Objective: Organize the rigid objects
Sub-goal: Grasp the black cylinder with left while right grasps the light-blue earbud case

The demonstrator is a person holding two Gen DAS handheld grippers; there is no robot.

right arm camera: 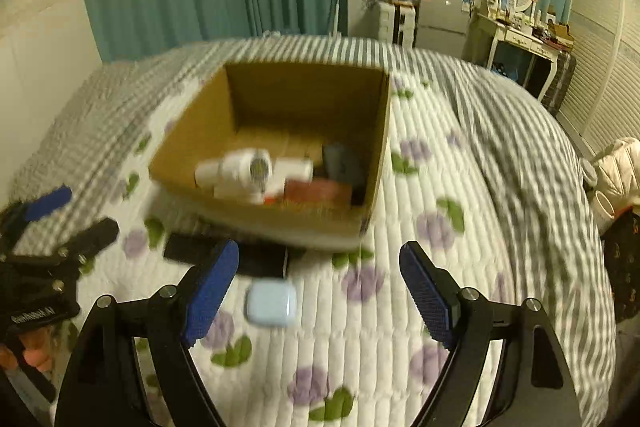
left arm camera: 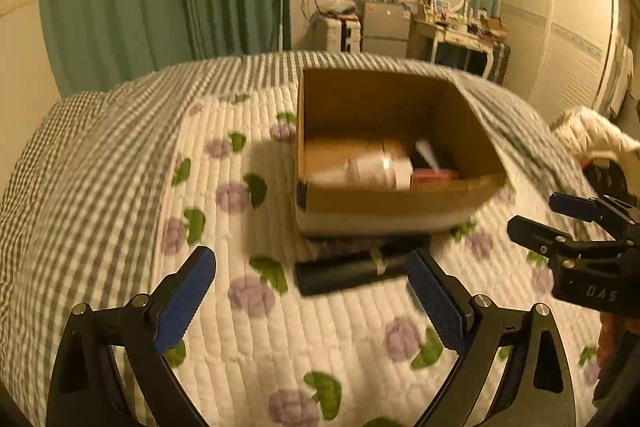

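Observation:
An open cardboard box (left arm camera: 394, 199) (right arm camera: 276, 219) sits on the bed and holds white bottles (left arm camera: 380, 169) (right arm camera: 244, 167), a red-brown item (right arm camera: 318, 191) and a dark item. A flat black object (left arm camera: 344, 269) (right arm camera: 228, 253) lies on the quilt just in front of the box. A pale blue rounded case (right arm camera: 271, 303) lies nearer, between the right gripper's fingers. My left gripper (left arm camera: 312, 303) is open and empty, short of the black object. My right gripper (right arm camera: 318, 293) is open and empty above the blue case; it also shows in the left wrist view (left arm camera: 560, 223).
The bed has a white floral quilt (right arm camera: 400, 307) over a grey striped cover (left arm camera: 88, 167). A white jacket (right arm camera: 618, 167) lies at the bed's right edge. Green curtains, a wall TV, a small fridge and a dressing table stand behind the bed.

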